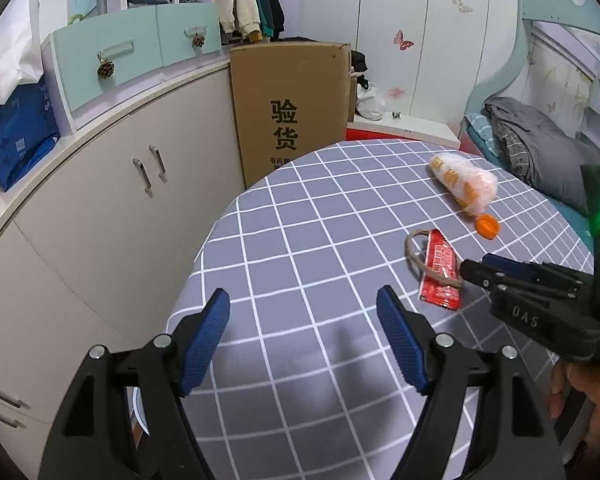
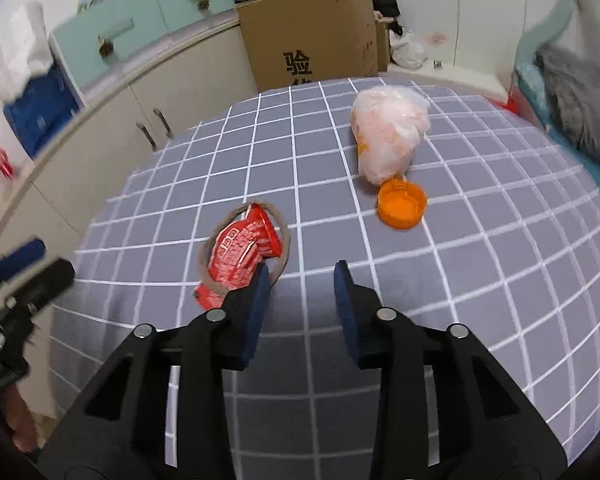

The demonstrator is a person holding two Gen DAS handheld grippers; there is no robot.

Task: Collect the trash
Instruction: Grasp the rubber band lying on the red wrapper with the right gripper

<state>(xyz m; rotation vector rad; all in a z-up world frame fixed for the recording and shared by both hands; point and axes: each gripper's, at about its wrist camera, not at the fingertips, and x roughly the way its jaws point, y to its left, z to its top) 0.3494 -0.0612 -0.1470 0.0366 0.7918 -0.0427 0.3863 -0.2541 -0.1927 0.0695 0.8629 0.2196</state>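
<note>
Red wrapper point(image 2: 242, 258) inside a twine loop point(image 2: 285, 240) on the checked tablecloth point(image 2: 480, 280), near end hidden behind right gripper point(image 2: 300, 280), jaws parted, empty, left gripper point(image 1: 304, 332) wide open over bare cloth, orange cap point(image 2: 402, 205) touching crumpled plastic bag point(image 2: 388, 136) beyond, table edge left.

checked tablecloth point(image 1: 300, 240) – cardboard box point(image 1: 288, 104), white cabinet point(image 1: 112, 200), bed point(image 1: 540, 148) around it.
</note>
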